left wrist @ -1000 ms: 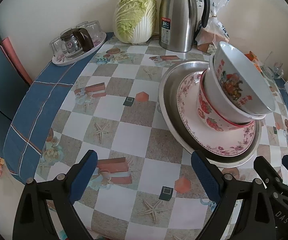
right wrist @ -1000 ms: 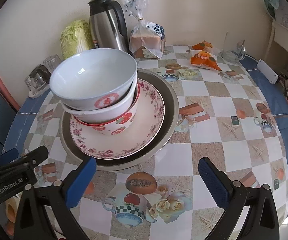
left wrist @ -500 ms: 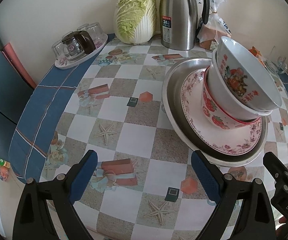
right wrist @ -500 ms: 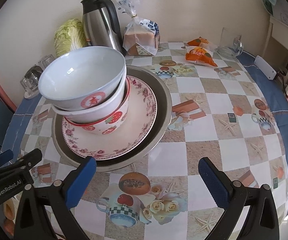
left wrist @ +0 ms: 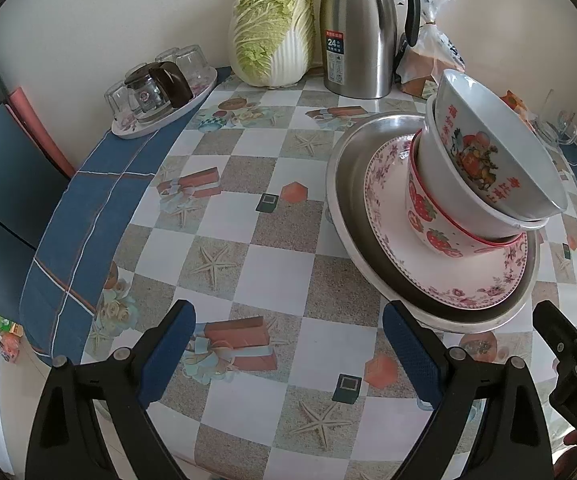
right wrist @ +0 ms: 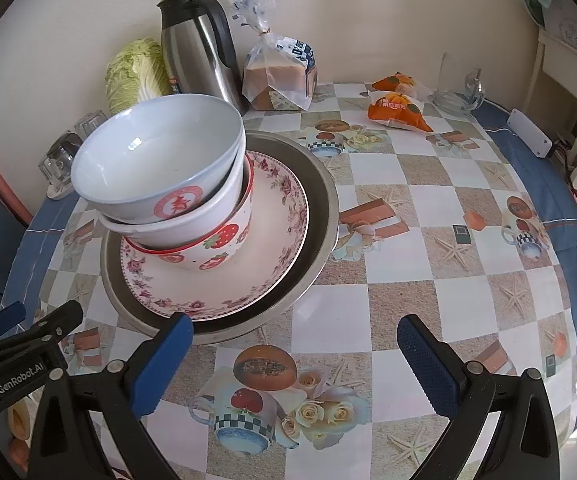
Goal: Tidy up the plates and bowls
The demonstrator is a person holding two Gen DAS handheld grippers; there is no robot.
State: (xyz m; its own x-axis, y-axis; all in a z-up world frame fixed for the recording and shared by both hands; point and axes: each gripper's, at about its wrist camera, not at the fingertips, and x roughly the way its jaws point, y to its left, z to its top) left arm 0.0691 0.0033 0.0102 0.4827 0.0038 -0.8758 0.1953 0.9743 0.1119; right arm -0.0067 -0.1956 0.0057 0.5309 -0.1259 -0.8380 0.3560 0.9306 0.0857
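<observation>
Three nested bowls lean on a floral plate inside a steel basin, largest at the bottom for stability, just ahead-left of the wide-open, empty right gripper and ahead-right of the equally open, empty left gripper above the tabletop.

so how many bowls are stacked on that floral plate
3, nested: a white bowl with a red emblem on top, a plain white bowl in the middle, and a strawberry-patterned bowl at the bottom on the pink floral plate. More could be hidden inside.
</observation>
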